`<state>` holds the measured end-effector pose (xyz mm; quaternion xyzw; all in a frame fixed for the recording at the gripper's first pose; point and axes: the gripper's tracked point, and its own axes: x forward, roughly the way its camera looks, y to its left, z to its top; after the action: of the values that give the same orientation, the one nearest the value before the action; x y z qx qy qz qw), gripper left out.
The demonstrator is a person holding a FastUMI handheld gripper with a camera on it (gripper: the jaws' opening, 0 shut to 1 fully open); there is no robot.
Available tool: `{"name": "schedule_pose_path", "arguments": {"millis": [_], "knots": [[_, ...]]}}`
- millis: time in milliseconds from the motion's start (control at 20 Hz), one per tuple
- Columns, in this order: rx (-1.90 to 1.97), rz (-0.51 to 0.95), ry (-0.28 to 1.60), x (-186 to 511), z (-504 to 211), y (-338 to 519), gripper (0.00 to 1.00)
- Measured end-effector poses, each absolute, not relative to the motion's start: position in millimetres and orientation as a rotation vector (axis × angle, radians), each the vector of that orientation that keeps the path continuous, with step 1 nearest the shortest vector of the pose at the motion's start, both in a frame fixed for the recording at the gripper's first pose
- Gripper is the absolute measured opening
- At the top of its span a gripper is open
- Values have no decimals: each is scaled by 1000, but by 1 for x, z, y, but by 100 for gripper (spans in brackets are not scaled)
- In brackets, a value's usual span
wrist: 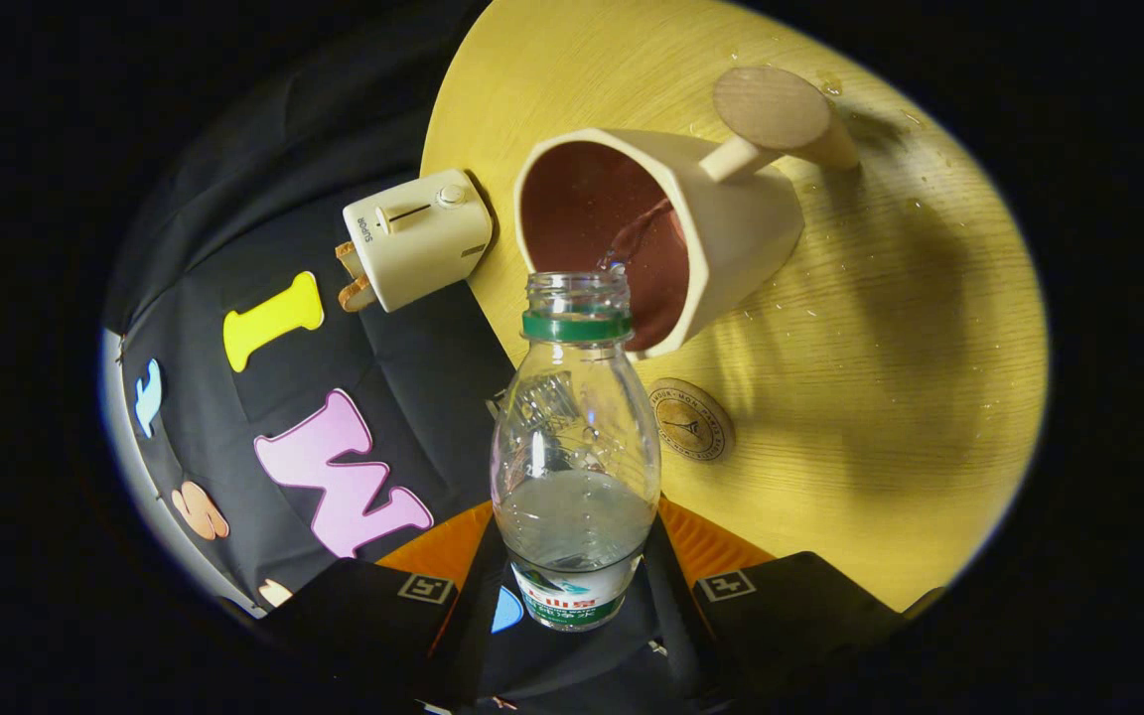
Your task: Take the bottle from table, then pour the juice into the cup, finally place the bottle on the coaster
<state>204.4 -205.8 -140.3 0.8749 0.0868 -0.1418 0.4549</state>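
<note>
I am clamping my fingers (572,586) on the bottle (575,457), pouring into the cup (731,228) at twelve o'clock, coaster (691,419) at one.

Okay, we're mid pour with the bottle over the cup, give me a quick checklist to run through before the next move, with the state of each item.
1. Claw grip: both fingers press the bottle at its lower body. Ok.
2. Bottle mouth aimed at the cup: a thin stream enters the cup's opening. Ok.
3. Liquid left in the bottle: some remains near the base end. Pour not finished, not ok for moving on.
4. Cup fill level: cannot tell.
5. Coaster: bare, lying on the table beside the bottle's neck. Ok.
6. Spills: droplets sit on the table around the cup. Not ok.
7. Toaster: stands apart from the cup, beyond the fingers. Ok.
</note>
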Motion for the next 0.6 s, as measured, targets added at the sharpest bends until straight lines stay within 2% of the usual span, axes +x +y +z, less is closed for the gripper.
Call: {"name": "schedule_pose_path", "arguments": {"millis": [600], "knots": [[2300, -327, 114, 208, -129, -217, 74]]}}
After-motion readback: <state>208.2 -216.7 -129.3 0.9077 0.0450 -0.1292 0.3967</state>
